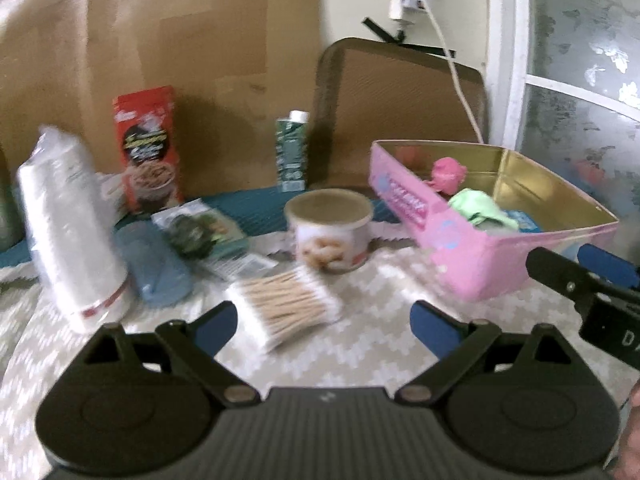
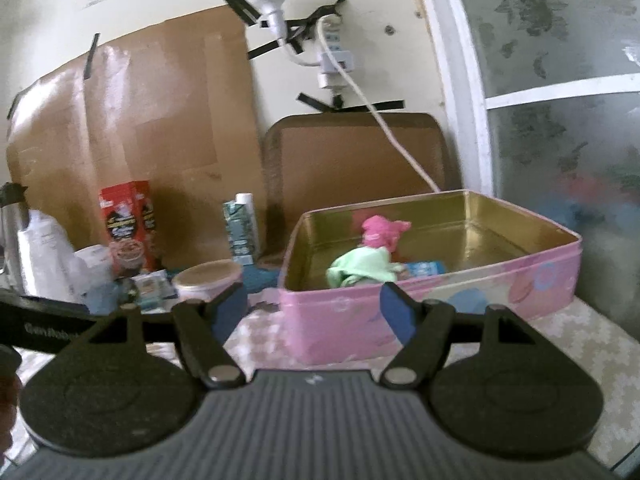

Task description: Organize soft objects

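A pink tin box point(image 1: 460, 240) point(image 2: 460, 292) with a gold inside stands at the right of the table. In it lie a pink soft item point(image 1: 446, 172) point(image 2: 378, 232), a light green cloth point(image 1: 480, 208) point(image 2: 362, 268) and a small blue packet point(image 2: 424, 268). My left gripper point(image 1: 324, 322) is open and empty, just short of a pack of cotton swabs point(image 1: 286, 306). A blue soft item point(image 1: 154, 264) lies at the left. My right gripper point(image 2: 314, 308) is open and empty in front of the box; it also shows in the left wrist view point(image 1: 580, 276).
A round tin with a lid point(image 1: 330, 228) point(image 2: 208, 276), a white plastic pack point(image 1: 70, 224), a red box point(image 1: 148, 148), a green carton point(image 1: 292, 152), a dark green packet point(image 1: 200, 228). Cardboard and a brown tray point(image 1: 400, 104) lean at the back. A window is at the right.
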The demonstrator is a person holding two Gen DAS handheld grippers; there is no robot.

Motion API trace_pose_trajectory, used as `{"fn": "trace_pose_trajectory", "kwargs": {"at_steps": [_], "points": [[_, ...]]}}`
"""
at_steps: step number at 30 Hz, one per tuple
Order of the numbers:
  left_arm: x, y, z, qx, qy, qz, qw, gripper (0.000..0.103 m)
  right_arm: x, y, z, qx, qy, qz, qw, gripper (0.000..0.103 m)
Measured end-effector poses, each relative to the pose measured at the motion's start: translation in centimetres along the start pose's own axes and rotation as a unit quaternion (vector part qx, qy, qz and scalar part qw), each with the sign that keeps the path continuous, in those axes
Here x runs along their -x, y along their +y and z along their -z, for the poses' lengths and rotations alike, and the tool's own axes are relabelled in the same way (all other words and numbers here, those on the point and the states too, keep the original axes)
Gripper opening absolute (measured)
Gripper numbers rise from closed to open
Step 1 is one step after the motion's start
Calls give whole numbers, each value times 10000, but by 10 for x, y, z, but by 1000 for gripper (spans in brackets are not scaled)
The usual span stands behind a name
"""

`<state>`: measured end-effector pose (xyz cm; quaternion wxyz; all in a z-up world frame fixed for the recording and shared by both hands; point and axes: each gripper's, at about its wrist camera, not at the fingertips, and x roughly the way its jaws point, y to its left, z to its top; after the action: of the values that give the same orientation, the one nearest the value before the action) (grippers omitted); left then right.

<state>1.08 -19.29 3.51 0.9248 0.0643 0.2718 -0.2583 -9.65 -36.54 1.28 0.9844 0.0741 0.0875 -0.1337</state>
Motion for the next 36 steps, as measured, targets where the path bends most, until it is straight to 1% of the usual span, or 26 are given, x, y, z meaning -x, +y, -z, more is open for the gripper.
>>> {"fn": "trace_pose_trajectory", "kwargs": {"at_steps": [6, 16, 23, 29, 30, 32, 33, 34, 36], "points": [[5, 27, 14, 154, 74, -208, 9996, 96, 2, 33, 11, 300, 118, -202, 9993, 75], [14, 72, 36, 300, 123, -728, 9968, 96, -6, 79, 25, 640, 414, -651, 9950, 75], [16, 106, 47, 506, 122, -1076, 9928, 96, -18, 109, 32, 849, 561, -1050, 9893, 74], [13, 138, 50, 764, 136, -1449, 9864, 96, -31, 133, 34, 1082, 722, -1269, 9833, 73], [12, 142, 51, 841, 168, -1456, 9856, 95, -34, 137, 34, 1138, 752, -1292, 9822, 73], [10, 151, 52, 1041, 266, -1250, 9863, 93, -44, 144, 34, 1237, 863, -1354, 9793, 74], [9, 152, 52, 1073, 300, -1216, 9863, 93, -51, 146, 34, 1292, 967, -1382, 9772, 74], [9, 153, 52, 1083, 304, -1188, 9865, 93, -59, 148, 34, 1353, 1066, -1336, 9759, 76], [11, 151, 53, 1063, 294, -1176, 9869, 93, -74, 151, 34, 1466, 1150, -1158, 9756, 84]]}}
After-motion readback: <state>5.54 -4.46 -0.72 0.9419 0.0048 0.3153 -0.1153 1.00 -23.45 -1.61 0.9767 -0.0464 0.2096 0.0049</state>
